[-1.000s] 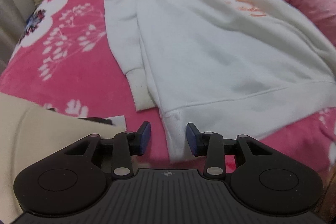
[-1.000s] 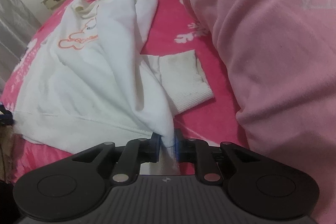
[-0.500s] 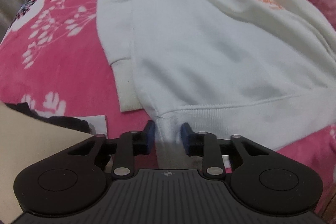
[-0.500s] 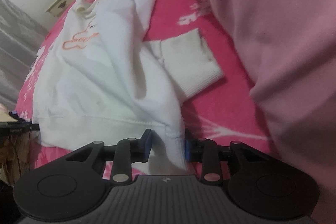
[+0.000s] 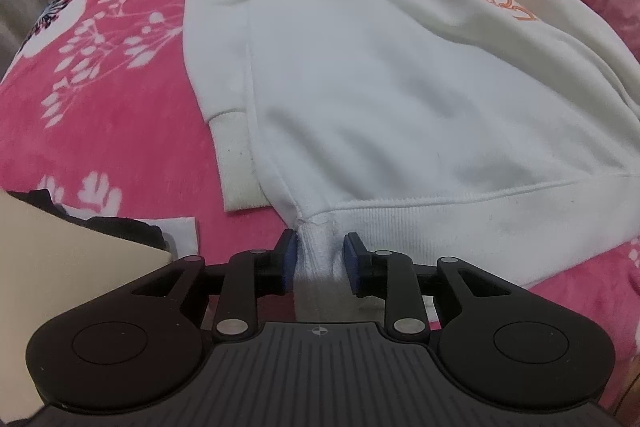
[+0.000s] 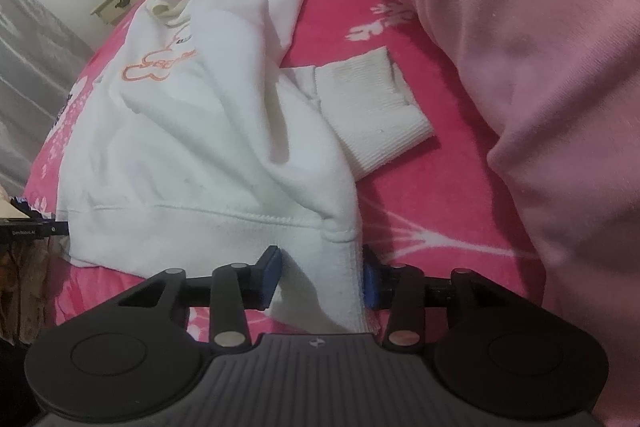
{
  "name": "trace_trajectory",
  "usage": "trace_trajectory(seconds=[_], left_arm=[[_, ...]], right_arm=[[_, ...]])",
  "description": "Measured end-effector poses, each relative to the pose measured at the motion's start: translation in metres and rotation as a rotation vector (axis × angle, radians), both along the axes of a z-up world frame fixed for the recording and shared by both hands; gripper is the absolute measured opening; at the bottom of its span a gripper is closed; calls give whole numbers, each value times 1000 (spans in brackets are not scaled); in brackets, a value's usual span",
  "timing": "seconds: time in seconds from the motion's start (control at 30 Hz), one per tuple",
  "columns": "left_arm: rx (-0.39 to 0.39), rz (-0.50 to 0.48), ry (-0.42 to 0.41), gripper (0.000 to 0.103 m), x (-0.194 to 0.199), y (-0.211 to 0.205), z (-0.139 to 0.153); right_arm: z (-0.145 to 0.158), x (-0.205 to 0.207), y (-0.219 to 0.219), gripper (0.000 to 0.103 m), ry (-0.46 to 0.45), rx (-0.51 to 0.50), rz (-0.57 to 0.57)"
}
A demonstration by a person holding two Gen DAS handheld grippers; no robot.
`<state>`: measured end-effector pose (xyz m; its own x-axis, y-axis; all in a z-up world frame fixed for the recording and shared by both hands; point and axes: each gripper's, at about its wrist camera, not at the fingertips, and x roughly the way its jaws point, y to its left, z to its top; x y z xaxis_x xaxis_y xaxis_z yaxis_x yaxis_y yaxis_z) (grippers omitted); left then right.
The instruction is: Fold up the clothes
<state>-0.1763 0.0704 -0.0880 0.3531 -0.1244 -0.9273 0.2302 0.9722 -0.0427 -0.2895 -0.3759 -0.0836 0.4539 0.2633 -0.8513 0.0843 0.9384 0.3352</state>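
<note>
Left gripper (image 5: 318,261): its jaws are being opened; a bunched corner of the ribbed hem is sitting between the blue pads, the left pad lying against the cloth, the right pad standing just clear of it.
Right gripper (image 6: 322,277): its jaws are being opened; the other hem corner is hanging between the pads, brushed at the right pad, with a gap showing at the left pad.
White sweatshirt (image 5: 380,75): it is being kept spread front-up on the bed, stretching away ahead of both grippers, its hem nearest the fingers.
Left sleeve cuff (image 5: 240,163): it is lying ahead and left of the left gripper, beside the body of the garment.
Right sleeve cuff (image 6: 372,119): it is lying ahead and slightly right of the right gripper.
Pink floral blanket (image 5: 100,87): it is lying under the garment.
Pale pink duvet (image 6: 520,47): it is piled to the right of the right gripper.
</note>
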Motion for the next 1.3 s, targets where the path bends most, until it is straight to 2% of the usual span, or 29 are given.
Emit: trace_trajectory(seconds=[0.07, 0.1, 0.13, 0.2, 0.27, 0.33, 0.4, 0.47, 0.5, 0.57, 0.6, 0.7, 0.77, 0.8, 0.87, 0.93, 1.03, 1.17, 1.23, 1.3], left_arm=[[-13, 20, 1, 20, 0, 2, 1], [-31, 39, 6, 11, 1, 4, 3], [-48, 59, 11, 6, 1, 7, 5], [-93, 85, 13, 4, 1, 13, 16], [-177, 83, -4, 4, -7, 22, 41], [-289, 88, -16, 3, -14, 34, 67], [-443, 149, 27, 3, -10, 50, 85], [-551, 215, 74, 3, 12, 59, 95], [-576, 237, 74, 3, 29, 59, 104], [-600, 272, 37, 3, 73, 55, 130], [-622, 291, 0, 3, 97, 55, 151], [-710, 333, -206, 3, 150, 62, 246], [-772, 339, -345, 3, 157, 72, 307], [-768, 325, -390, 3, 152, 76, 327], [-731, 289, -440, 3, 136, 81, 348], [-673, 246, -417, 3, 113, 82, 341], [-561, 185, -335, 3, 72, 82, 299], [-456, 152, -109, 3, 30, 85, 212], [-387, 131, 14, 3, 15, 78, 165], [-321, 98, 73, 3, 8, 68, 134]], right_arm=[[2, 0, 1, 20, -4, -15, 0], [4, -1, 0, 10, -8, -17, -1], [7, -1, 0, 7, -12, -14, -3], [22, -4, -1, 6, -33, 9, 1], [38, -8, -2, 6, -57, 44, 12], [52, -11, -6, 6, -60, 132, 22], [58, -6, -11, 6, -32, 263, 23], [57, 10, -14, 5, -3, 382, 9], [57, 24, -14, 5, 2, 436, -2], [74, 69, -17, 5, -49, 496, -26], [93, 96, -19, 5, -98, 507, -37], [191, 174, -27, 5, -331, 482, -69], [257, 192, -31, 5, -493, 445, -82], [282, 196, -34, 5, -554, 434, -84], [305, 182, -39, 5, -612, 434, -74], [322, 166, -44, 5, -654, 439, -63], [291, 122, -46, 5, -580, 448, -41], [208, 57, -43, 5, -356, 399, -66], [157, 32, -43, 5, -214, 395, -102], [110, 10, -42, 5, -86, 390, -137]])
